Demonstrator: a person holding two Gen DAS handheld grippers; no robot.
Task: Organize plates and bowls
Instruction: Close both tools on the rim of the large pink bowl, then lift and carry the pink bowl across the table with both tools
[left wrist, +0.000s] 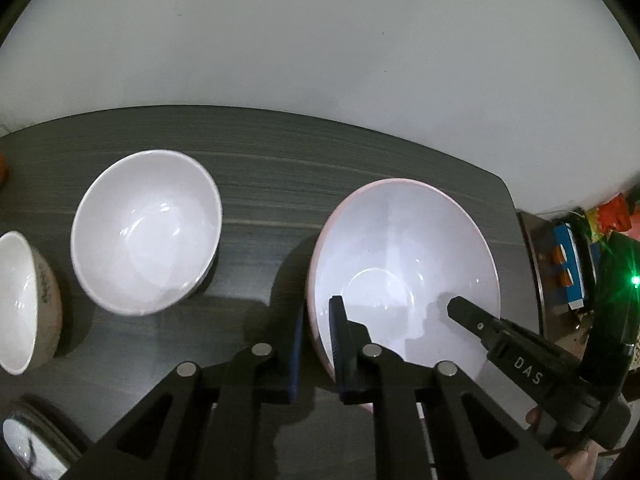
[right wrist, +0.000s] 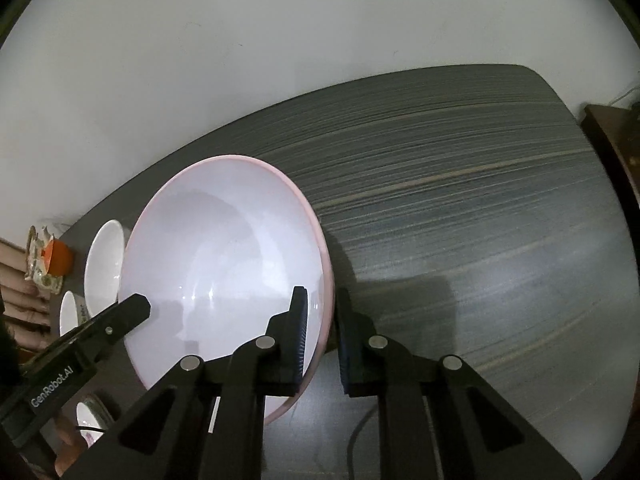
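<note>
A large pink-rimmed white bowl [left wrist: 404, 256] sits on the dark wood-grain table [left wrist: 280, 168]. My left gripper [left wrist: 318, 344] straddles its left rim, one finger inside and one outside, jaws narrowly apart. My right gripper [right wrist: 322, 332] straddles the same bowl's [right wrist: 224, 256] right rim in the same way. Each gripper's finger shows inside the bowl in the other view. A white bowl [left wrist: 146, 232] stands to the left. A patterned small bowl [left wrist: 28, 300] is further left. A plate [left wrist: 32, 448] lies at the bottom left.
The white wall runs behind the table. The table's right part [right wrist: 480, 220] shows bare wood grain. A side cabinet with colourful items [left wrist: 568, 256] stands past the right edge. An orange packet [right wrist: 56, 256] lies at the far left end.
</note>
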